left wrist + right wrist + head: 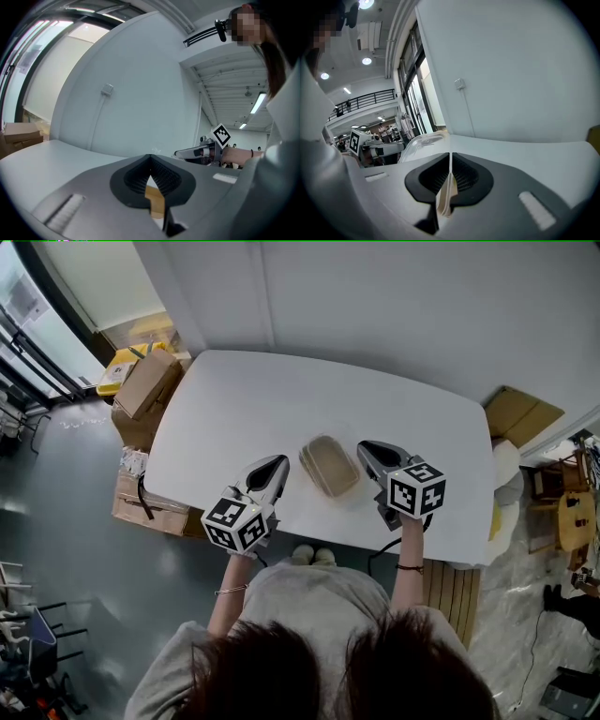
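Overhead, finds a tan container [330,465] lying near the front of a white table [234,409], flanked by the left gripper [280,463] and the right gripper [366,447], both pointed away from the person. Places the left tips just beside the container's left rim, seemingly apart from it, and the right gripper's body close along the right rim, without settling whether in contact. Takes in, from the head view alone, cardboard boxes [148,382] on the floor off the table's left end and a pair of shoes [312,557] below its front edge. Gives no reading of either pair of jaws from up there. Turning to the left gripper view: shows jaws met at the tips, closed, with a patch of tan visible through the slot behind them, whether pinched or merely lying beyond not to be told. Catches too the right gripper off to the right, held level, and a wall outlet [107,89] on the pale wall. Turning to the right gripper view: shows jaws likewise together, only a hairline between, and a pale beige sliver in the slot lower down. Brings out, as neither other view does, the container's clear lid [423,139] bulging just left of those jaws, with the left gripper farther left.
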`<state>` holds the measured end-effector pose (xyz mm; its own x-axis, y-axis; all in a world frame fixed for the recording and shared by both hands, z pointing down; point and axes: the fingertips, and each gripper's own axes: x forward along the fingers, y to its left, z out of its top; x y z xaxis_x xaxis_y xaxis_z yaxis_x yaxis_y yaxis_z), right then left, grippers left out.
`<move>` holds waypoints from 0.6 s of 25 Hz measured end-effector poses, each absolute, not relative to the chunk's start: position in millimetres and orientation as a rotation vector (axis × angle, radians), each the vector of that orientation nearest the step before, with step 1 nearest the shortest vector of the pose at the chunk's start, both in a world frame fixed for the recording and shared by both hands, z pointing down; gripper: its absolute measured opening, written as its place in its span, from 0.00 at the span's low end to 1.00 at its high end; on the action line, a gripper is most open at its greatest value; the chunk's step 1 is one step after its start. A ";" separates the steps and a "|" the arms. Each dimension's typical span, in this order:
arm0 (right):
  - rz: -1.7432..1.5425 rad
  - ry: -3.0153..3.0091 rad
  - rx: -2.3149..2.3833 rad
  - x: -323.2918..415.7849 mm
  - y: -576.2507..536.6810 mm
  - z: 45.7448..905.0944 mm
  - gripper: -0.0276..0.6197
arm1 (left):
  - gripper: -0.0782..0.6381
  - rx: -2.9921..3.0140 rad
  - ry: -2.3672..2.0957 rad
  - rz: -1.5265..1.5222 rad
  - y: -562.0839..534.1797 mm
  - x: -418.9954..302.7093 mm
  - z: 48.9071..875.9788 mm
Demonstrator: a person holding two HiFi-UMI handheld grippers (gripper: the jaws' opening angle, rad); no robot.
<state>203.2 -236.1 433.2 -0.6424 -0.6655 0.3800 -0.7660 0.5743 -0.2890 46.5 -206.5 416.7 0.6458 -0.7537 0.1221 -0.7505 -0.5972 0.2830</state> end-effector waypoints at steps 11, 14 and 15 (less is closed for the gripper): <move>0.590 -2.637 1.207 199.8 -228.8 411.2 0.09 | 0.09 2.611 -1.242 -0.053 -201.1 40.4 393.4; 0.577 -2.638 1.211 197.8 -229.2 410.0 0.09 | 0.10 2.624 -1.252 -0.044 -200.9 37.8 392.0; 0.578 -2.640 1.212 197.3 -229.2 409.9 0.09 | 0.09 2.630 -1.254 -0.034 -200.7 37.5 392.3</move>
